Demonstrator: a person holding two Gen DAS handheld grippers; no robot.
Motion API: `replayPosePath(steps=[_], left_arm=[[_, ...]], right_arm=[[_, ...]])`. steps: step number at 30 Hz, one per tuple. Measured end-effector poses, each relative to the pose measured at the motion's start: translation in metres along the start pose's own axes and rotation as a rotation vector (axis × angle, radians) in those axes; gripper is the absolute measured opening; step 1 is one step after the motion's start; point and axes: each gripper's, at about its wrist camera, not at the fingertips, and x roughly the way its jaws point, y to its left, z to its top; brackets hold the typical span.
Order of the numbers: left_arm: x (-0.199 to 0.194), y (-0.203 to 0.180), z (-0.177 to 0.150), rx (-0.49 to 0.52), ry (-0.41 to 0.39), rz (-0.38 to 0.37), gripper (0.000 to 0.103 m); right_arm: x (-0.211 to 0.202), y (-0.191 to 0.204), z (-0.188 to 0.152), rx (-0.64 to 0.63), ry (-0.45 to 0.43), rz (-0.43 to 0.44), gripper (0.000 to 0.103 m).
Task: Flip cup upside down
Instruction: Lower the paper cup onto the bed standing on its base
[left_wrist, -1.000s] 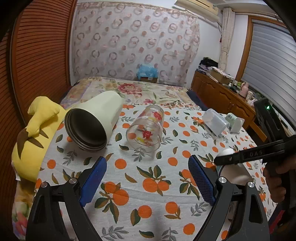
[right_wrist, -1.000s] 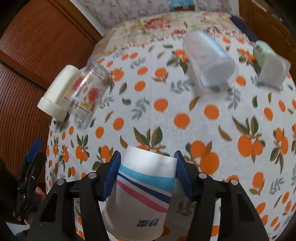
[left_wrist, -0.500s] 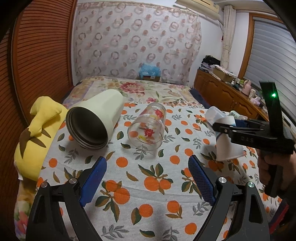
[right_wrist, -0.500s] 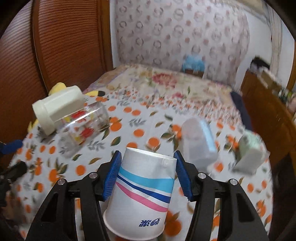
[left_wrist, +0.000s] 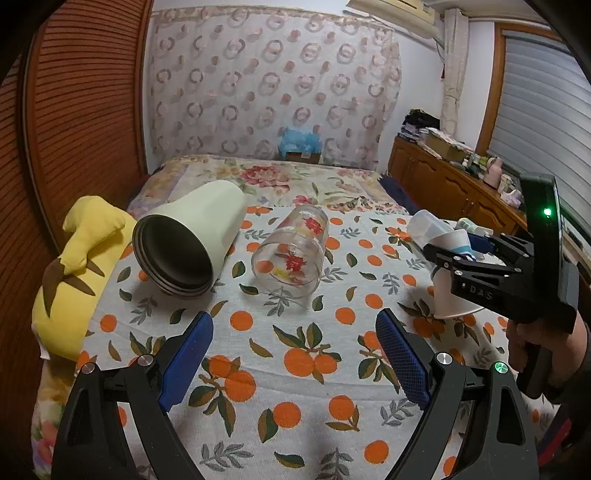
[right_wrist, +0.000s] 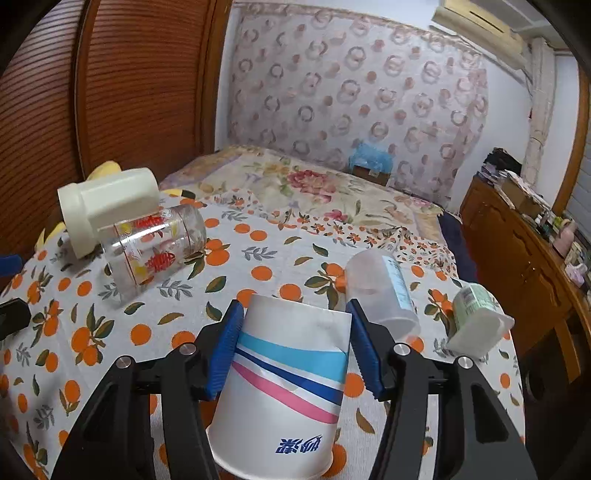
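**Mia:** What was on the big table (left_wrist: 280, 391) with the orange cloth?

**Ben:** Lots of cups lay on their sides. The biggest was a cream tumbler (left_wrist: 192, 243), next to a glass cup (left_wrist: 291, 254) with red pictures. A yellow soft toy (left_wrist: 70, 266) sat at the left edge. Over on the right were a clear plastic cup (right_wrist: 380, 291) and a small green cup (right_wrist: 476, 321).

**Mia:** Where was the paper cup (right_wrist: 288, 387)?

**Ben:** The right gripper (right_wrist: 295, 350) squeezed it between its blue pads, bottom up, mouth down. I think the flip was nearly done. It looked a bit tilted, just above the cloth.

**Mia:** What next?

**Ben:** Probably set it flat on its mouth, then let go softly. The clear plastic cup was near, so it could get bumped.

**Mia:** And the left gripper (left_wrist: 295, 358)?

**Ben:** Its fingers were spread wide, holding nothing, over a bare spot.
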Motion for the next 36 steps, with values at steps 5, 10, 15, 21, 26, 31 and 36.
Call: replayPosePath(steps=[5,10,15,21,26,31,36], left_arm=[[-0.004,-0.005,0.000,0.009,-0.008,0.005,0.086],[-0.010,-0.011,-0.002,0.023,-0.023,0.007,0.086],[-0.014,-0.020,-0.005,0.039,-0.027,0.006,0.086],[-0.022,-0.028,-0.011,0.054,-0.036,0.007,0.086],[-0.027,-0.034,-0.016,0.064,-0.047,0.017,0.086],[-0.031,-0.041,-0.022,0.064,-0.069,0.033,0.086],[-0.038,-0.048,-0.024,0.058,-0.112,0.045,0.086]], right_arm=[[-0.014,0.000,-0.011,0.019,-0.018,-0.004,0.059],[-0.034,0.001,-0.025,0.027,-0.059,-0.015,0.060],[-0.047,0.001,-0.032,0.025,-0.074,-0.018,0.060],[-0.063,0.003,-0.046,0.039,-0.067,0.014,0.059],[-0.070,0.001,-0.057,0.049,-0.073,0.032,0.059],[-0.073,-0.003,-0.064,0.080,-0.070,0.086,0.071],[-0.085,-0.007,-0.073,0.112,-0.089,0.124,0.078]])
